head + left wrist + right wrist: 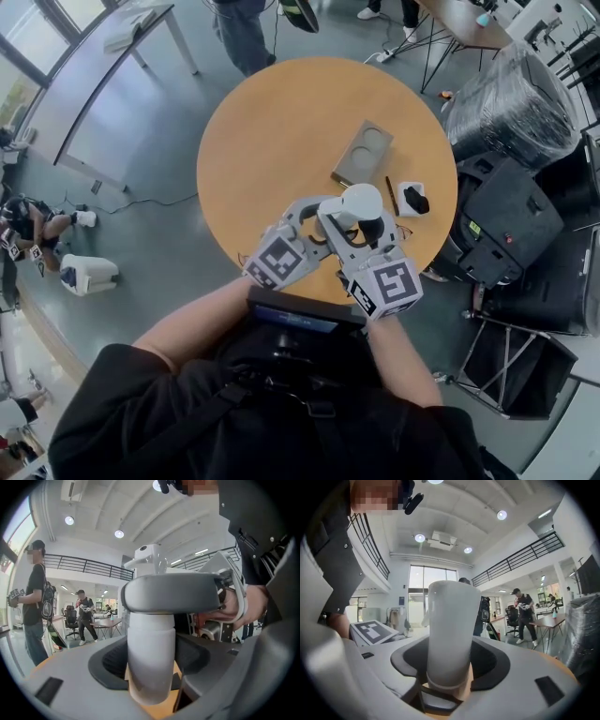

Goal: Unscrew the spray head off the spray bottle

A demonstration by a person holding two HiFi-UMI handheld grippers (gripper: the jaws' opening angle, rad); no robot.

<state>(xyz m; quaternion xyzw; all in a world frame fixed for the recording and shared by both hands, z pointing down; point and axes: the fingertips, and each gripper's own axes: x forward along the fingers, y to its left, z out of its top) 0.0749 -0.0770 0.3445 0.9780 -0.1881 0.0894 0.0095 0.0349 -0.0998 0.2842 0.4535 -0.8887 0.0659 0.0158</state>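
Observation:
A white spray bottle [361, 200] stands upright on the round wooden table [272, 131], near its front edge. My left gripper [326, 225] comes in from the left, shut on the bottle's body [150, 658]. My right gripper [367, 230] comes in from the right, higher up. Its jaws stand around the upper part of the bottle [452, 630] without pressing on it. In the left gripper view, one right jaw crosses the bottle above my left gripper [152, 677]. The right gripper [450, 677] sits just above a left jaw. I cannot make out the spray head clearly.
Behind the bottle lie a grey tray [363, 153] with two round recesses, a thin brown stick [390, 195] and a small white and black piece [412, 199]. Black cases [511, 225] and a wrapped bundle [511, 89] stand off the table's right. People stand in the room [35, 606].

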